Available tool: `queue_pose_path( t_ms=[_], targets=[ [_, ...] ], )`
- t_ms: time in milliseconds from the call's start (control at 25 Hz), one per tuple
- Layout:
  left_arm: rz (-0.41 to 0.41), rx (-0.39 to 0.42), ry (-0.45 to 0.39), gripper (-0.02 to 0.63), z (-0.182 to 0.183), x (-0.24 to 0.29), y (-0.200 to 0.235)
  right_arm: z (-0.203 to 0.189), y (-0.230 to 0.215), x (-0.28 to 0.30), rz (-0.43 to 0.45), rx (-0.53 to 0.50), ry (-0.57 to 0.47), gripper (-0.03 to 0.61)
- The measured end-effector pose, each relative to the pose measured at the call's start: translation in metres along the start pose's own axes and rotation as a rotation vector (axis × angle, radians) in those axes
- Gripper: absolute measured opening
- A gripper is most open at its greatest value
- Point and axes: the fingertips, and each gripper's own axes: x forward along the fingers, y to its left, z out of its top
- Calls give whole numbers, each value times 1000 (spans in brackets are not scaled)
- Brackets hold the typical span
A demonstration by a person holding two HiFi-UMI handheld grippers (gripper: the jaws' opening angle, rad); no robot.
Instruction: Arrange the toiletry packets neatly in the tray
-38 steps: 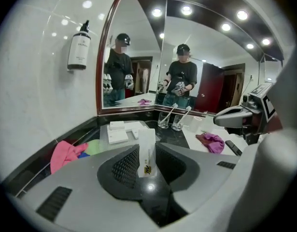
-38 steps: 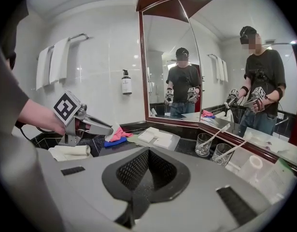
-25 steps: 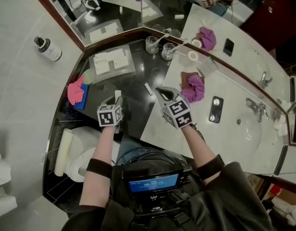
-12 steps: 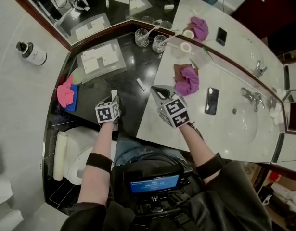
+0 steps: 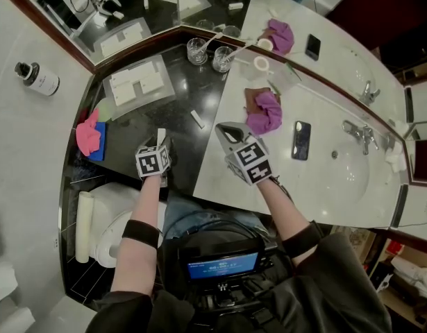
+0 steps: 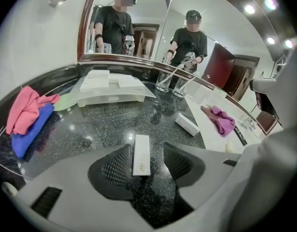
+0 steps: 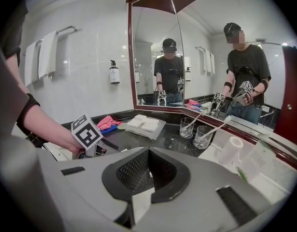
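Now the left gripper (image 6: 147, 149), jaws just opened apart, straddles the white packet (image 6: 141, 156) lying between them.

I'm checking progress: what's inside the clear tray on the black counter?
Flat white packets lie in the tray, in two groups side by side. Whether more packets lie beneath them cannot be seen, since the top ones cover them.

A white packet (image 5: 161, 133) lies at the left hand-held gripper (image 5: 160, 146) tips on the black counter (image 5: 140, 120).
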Motion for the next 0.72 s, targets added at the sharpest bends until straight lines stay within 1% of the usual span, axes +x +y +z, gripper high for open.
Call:
queue_pose_path(
  t_ms=[240,400,480,600,640,720],
  targets=[
    [3,31,-45,212,11,-12,-2,-2,1,-3,-1,3,-9,8],
    [-18,70,-124,206,30,-35,-8,4,3,-5,8,-5,-28,7],
    [0,94,-175,124,41,-53,-7,9,5,-5,17,-11,-41,8],
    [21,128,-245,32,54,-86,-4,15,9,-4,30,-25,-61,7],
    [26,137,-266,8,58,-97,-4,17,11,-3,35,-30,-68,8],
    [30,150,-308,3,63,-119,-3,25,17,-1,52,-37,-83,6]
  ],
)
